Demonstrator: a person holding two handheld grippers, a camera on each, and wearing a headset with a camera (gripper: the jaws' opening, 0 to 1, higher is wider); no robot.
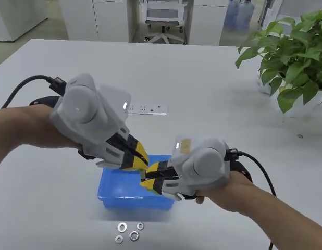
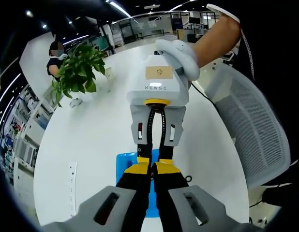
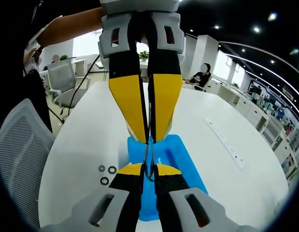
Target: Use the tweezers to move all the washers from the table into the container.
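1. Four washers (image 1: 134,236) lie on the table (image 1: 213,94), just in front of the blue container (image 1: 131,200).
2. Thin tweezers (image 3: 148,153) hang above the container.
3. The left gripper (image 1: 142,157) and right gripper (image 1: 149,176) both pinch the tweezers, jaws nearly together.

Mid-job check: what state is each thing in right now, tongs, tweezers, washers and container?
Container: open, on the table, inside partly hidden.
Washers: four, loose on the table, outside the container.
Tweezers: pinched from both sides, over the container.
Left tongs: shut on the tweezers.
Right tongs: shut on the tweezers.
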